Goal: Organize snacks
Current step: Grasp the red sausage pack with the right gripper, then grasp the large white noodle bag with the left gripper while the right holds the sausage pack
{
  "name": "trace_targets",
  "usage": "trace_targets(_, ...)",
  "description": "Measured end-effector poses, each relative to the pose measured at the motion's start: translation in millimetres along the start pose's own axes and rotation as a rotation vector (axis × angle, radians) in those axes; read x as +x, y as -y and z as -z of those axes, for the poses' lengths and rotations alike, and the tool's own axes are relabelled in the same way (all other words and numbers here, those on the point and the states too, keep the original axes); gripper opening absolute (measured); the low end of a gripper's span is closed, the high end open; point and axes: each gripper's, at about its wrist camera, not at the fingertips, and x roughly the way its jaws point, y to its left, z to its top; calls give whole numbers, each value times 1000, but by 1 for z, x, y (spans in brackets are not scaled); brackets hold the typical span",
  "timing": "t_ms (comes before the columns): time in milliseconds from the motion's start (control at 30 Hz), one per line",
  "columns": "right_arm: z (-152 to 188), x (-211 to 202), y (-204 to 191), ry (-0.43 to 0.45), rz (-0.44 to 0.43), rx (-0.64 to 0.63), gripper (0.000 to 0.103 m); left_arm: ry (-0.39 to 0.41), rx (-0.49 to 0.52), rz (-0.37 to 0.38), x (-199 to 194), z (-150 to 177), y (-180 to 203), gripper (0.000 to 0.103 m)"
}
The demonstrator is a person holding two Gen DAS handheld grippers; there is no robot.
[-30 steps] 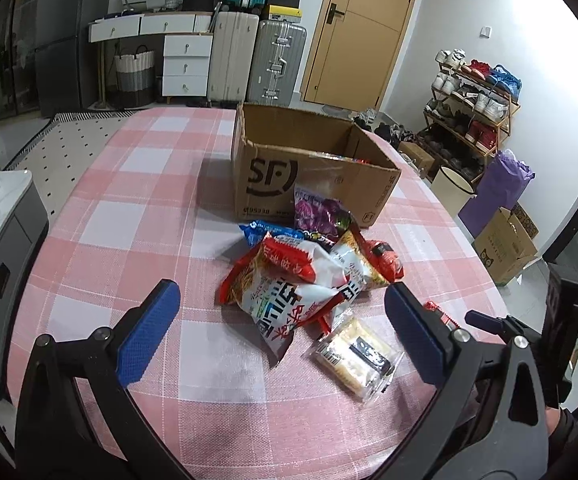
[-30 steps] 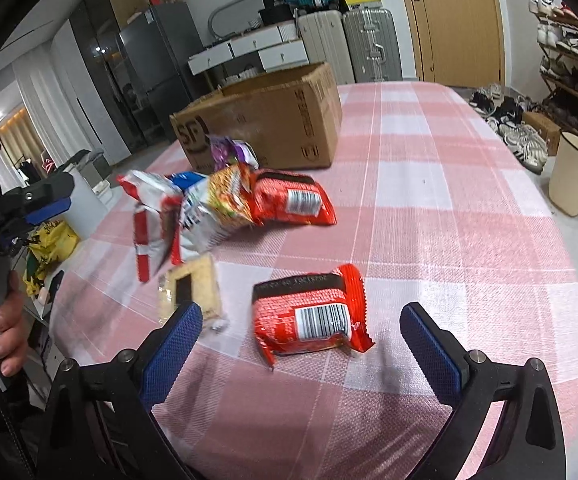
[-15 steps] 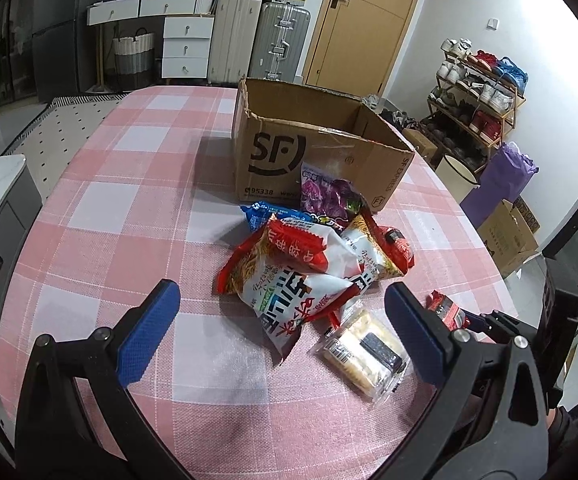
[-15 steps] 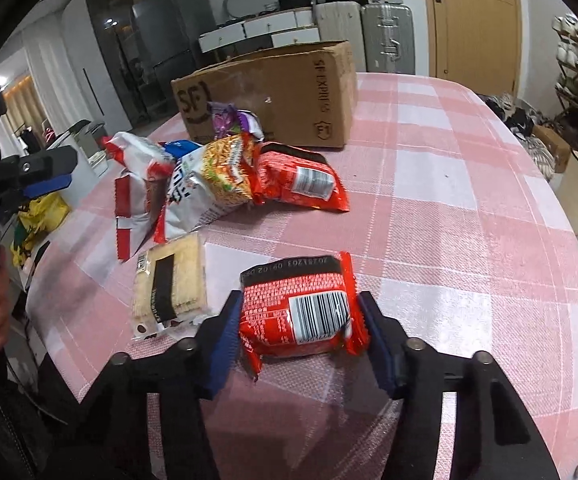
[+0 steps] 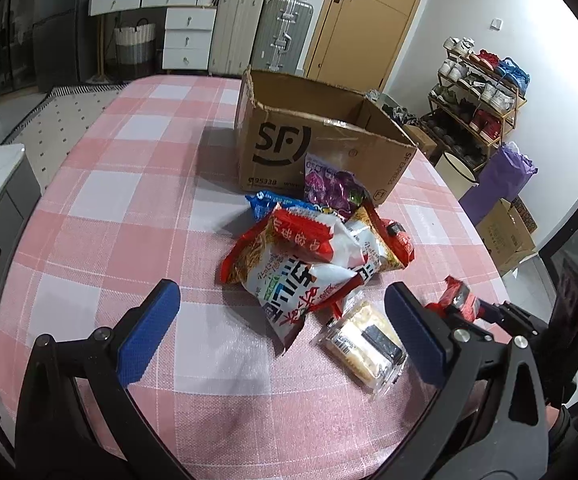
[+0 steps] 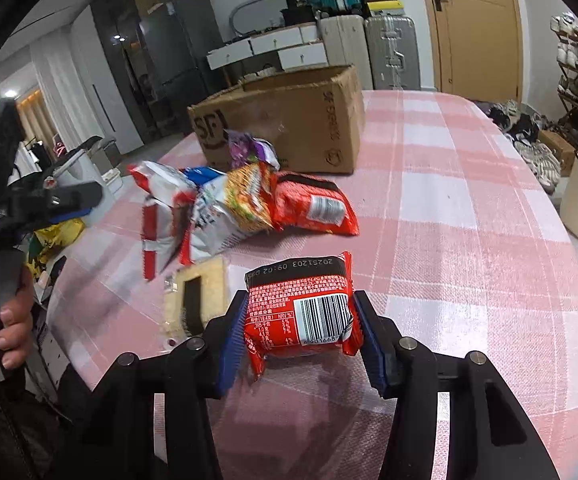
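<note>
Left hand-held gripper (image 5: 281,316) is spread wide over the bench (image 5: 129,208), nothing between its blue pads, with the pile of snack bags (image 5: 313,248) just ahead of it. Cracker pack (image 5: 363,342) lies by its right finger. Cardboard box (image 5: 321,140) stands open behind the pile. Right hand-held gripper (image 6: 301,328) is pinched narrow on a red packet (image 6: 301,312), pads pressing both sides, barcode up, right beside the cracker pack.
</note>
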Motion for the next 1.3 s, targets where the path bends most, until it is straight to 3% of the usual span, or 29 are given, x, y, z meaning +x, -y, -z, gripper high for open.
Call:
trace_targets(467,-15,-17,-5,50,-56,35,51,-75,-15,40,28,4,-7,102)
trace_targets(933,-20,2,-1,29,-71,43,51,-186,85,44,85,-8,4,102)
trace_targets(1300,-25,21,6,1,-77,60,51,-228,28,126,117,-21,-9,101)
